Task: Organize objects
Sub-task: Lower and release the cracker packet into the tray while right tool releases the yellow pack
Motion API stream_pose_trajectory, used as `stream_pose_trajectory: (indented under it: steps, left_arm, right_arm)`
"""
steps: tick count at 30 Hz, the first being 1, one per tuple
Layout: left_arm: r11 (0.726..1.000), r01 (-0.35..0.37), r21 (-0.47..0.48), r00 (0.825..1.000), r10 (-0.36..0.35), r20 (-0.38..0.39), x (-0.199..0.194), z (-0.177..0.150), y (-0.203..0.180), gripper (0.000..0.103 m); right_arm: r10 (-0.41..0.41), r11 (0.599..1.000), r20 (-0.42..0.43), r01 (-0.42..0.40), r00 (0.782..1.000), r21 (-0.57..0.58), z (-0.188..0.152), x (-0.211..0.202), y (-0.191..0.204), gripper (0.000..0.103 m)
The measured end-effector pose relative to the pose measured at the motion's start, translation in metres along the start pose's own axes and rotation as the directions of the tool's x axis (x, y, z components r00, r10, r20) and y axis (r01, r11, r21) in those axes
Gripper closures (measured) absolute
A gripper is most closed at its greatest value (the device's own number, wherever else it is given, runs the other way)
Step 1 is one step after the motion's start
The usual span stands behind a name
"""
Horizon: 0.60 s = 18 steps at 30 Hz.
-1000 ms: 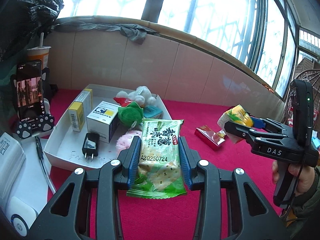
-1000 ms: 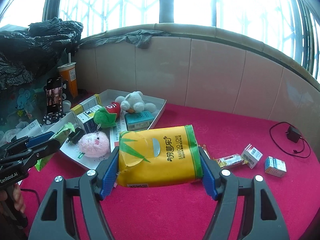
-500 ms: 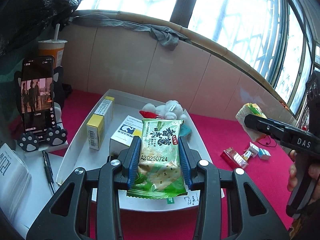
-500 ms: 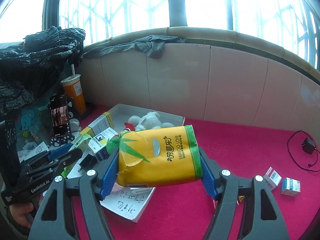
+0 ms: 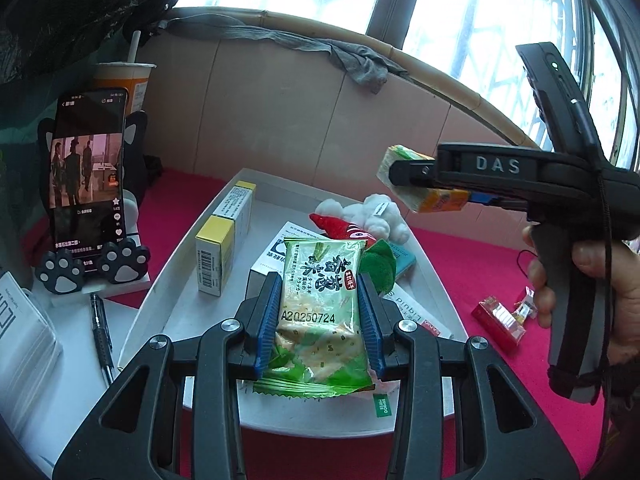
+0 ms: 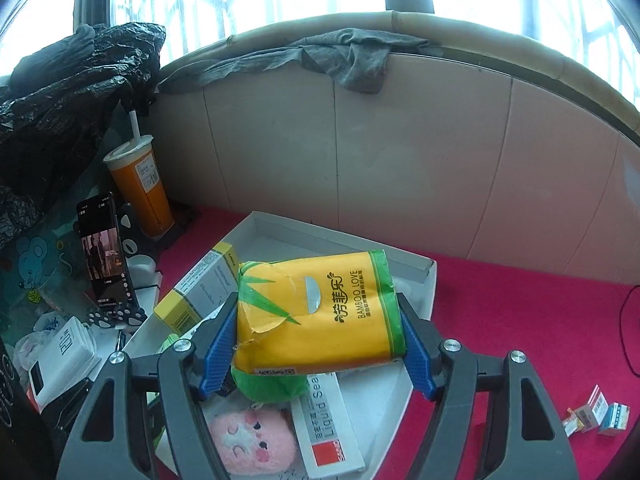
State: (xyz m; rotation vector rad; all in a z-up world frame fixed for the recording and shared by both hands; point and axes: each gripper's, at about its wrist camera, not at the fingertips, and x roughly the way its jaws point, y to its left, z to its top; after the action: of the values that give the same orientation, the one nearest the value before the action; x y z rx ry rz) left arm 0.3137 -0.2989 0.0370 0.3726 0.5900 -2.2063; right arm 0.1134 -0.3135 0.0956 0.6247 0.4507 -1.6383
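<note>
Left tongs [image 5: 319, 316] grip cracker packet [image 5: 318, 304]; right tongs [image 6: 318, 344] grip tissue pack [image 6: 320, 312].

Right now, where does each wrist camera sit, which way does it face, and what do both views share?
Left wrist: behind the left gripper, looking down over the green cracker packet into the white cardboard tray; the right gripper and hand show.
Right wrist: behind the right gripper, facing the tray's far wall past the yellow tissue pack; no hand visible.
Shared: tray, phone, orange cup.

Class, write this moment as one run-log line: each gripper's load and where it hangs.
left gripper: shut on cracker packet | right gripper: shut on tissue pack | both over white tray
</note>
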Motion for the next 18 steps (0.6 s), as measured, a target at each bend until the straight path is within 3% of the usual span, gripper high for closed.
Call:
stream_pose_trajectory:
  steps: [8, 16, 17, 18]
  left_arm:
    - [0.999, -0.005, -0.047, 1.0, 0.004, -0.027, 0.009, -0.002, 0.009, 0.066]
    - [0.998, -0.035, -0.06, 0.999, 0.033, -0.032, 0.011, -0.003, 0.01, 0.066]
    - [0.997, -0.045, -0.056, 0.999, 0.044, -0.029, 0.01, -0.003, 0.009, 0.064]
    - [0.997, -0.05, -0.052, 0.999, 0.049, -0.023, 0.009, -0.003, 0.008, 0.054]
  right_arm:
    - [0.016, 1.0, -0.023, -0.016, 1.0, 0.002, 0.022, 0.039, 0.026, 0.03]
    - [-0.006, 1.0, -0.014, 0.006, 1.0, -0.011, 0.017, 0.051, 0.033, 0.023]
    - [-0.011, 1.0, -0.007, 0.011, 1.0, -0.009, 0.016, 0.05, 0.032, 0.022]
    - [-0.015, 1.0, 0.001, 0.015, 1.0, -0.006, 0.015, 0.048, 0.03, 0.02]
